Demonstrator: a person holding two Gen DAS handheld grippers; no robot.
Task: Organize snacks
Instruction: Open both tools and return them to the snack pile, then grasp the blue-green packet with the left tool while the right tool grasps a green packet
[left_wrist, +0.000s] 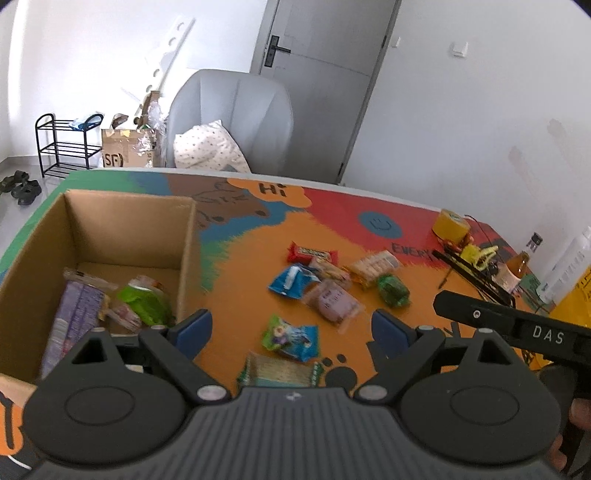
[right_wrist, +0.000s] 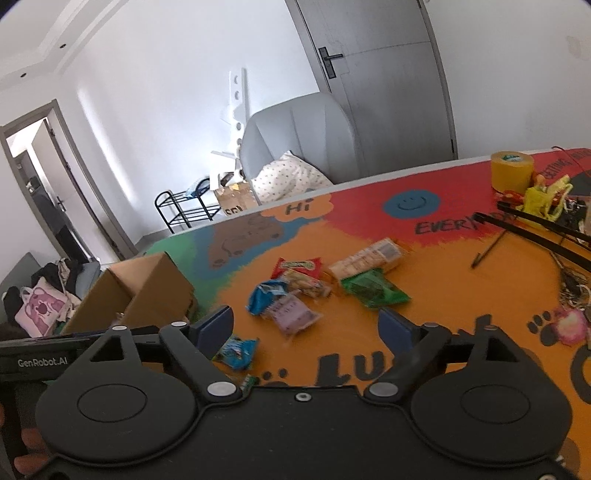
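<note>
At the left of the counter (left_wrist: 236, 258) sits an open cardboard box (left_wrist: 129, 229), already holding a purple packet (left_wrist: 74, 317) and a green packet (left_wrist: 144, 301), so it seems to be the collecting bin. The left gripper (left_wrist: 291, 328) hovers wide and empty just right of the box, above a blue-green packet (left_wrist: 291, 338). Further right, the loose snacks (left_wrist: 332, 277) lie clustered on the orange patch, awaiting sorting. The right gripper (right_wrist: 306, 325) also hangs wide, holding nothing.
</note>
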